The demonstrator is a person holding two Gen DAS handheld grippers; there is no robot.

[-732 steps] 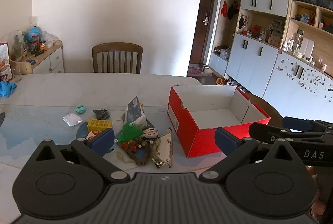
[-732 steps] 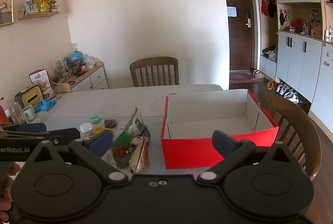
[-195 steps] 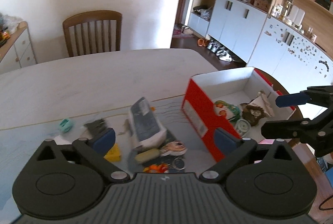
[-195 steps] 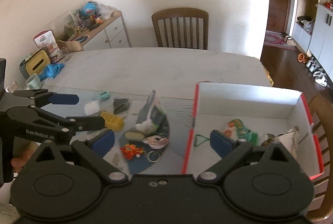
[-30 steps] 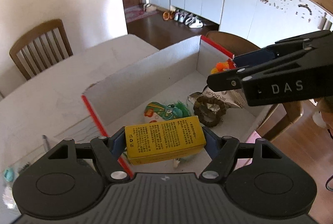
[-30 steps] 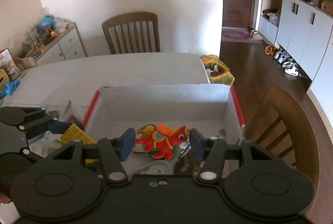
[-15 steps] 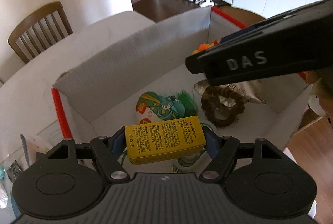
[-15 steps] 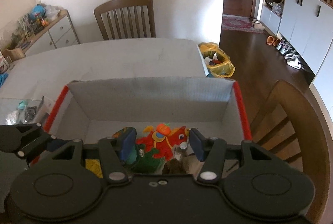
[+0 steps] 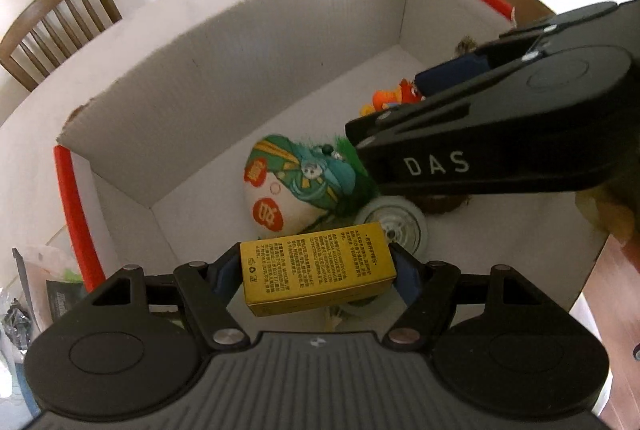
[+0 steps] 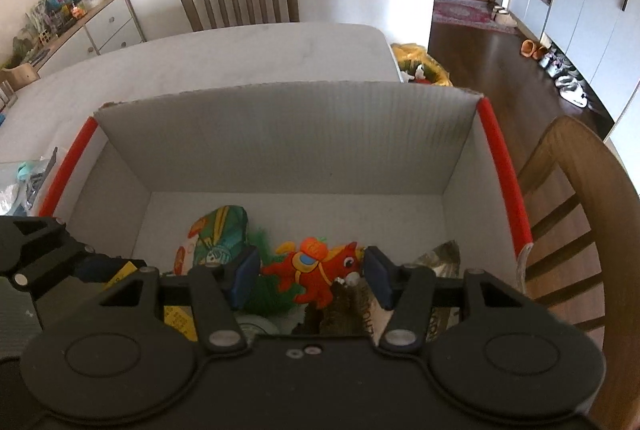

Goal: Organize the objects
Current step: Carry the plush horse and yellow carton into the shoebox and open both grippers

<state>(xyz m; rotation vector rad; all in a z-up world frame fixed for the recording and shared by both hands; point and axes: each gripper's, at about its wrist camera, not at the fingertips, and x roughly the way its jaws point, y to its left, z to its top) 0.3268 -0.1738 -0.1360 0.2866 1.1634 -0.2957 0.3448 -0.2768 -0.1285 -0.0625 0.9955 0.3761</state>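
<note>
Right wrist view takes in the pale counter (image 10: 224,62) and, standing on it, the big cardboard box (image 10: 288,134) with red outer walls and a white corrugated inside. Left wrist view looks down into the same box (image 9: 224,70) from its left end.

The right gripper (image 9: 420,92) reaches across the box, its black arm printed with the white letters "DAS". Its 2 blue pads pinch a red and orange toy horse (image 10: 316,270), held above the box floor. The left gripper (image 9: 318,272) is pressed onto the 2 short ends of a yellow carton (image 9: 318,266), held level over the near left part of the box; the carton's top face carries dense small black print and a recycling mark, too fine to read.

On the box floor lies a green and white pouch (image 9: 296,186) with red round seals bearing single characters, touching a tuft of green fuzz (image 9: 352,186). Just beside it sits a small round pale disc (image 9: 394,222), partly under the carton. A crinkled foil packet (image 10: 440,258) lies at the right end, below the horse
</note>
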